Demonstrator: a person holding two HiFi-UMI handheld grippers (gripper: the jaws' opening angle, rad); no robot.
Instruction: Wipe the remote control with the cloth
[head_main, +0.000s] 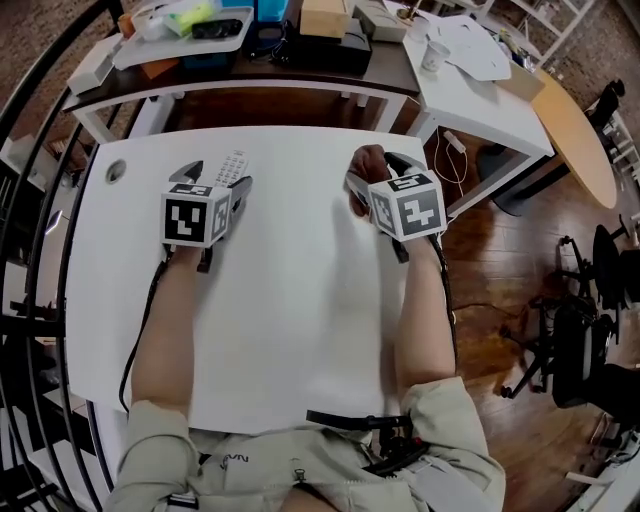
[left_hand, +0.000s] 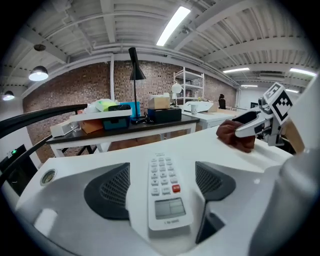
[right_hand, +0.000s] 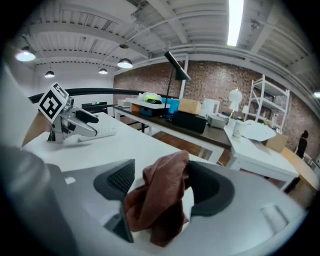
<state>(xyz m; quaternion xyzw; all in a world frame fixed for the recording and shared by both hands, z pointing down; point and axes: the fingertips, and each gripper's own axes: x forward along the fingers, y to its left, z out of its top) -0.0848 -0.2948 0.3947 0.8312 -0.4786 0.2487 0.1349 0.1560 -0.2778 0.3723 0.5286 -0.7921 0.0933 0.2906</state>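
The remote (left_hand: 166, 190) lies lengthwise, ungripped, between the widely spread left fingers (left_hand: 110, 190); rightward, the cloth (right_hand: 160, 200) slumps loose between the equally spread right fingers (right_hand: 212, 187).

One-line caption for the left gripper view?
Open left gripper straddling the white remote control on the table, right gripper and brown cloth beyond.

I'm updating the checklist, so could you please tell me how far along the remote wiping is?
Nothing visible shows any wiping done. In hand: the remote control lies on the table between the left gripper's open jaws, and the cloth sits bunched between the right gripper's open jaws, neither clamped. The two are apart. Left: grip both, bring them together and wipe.
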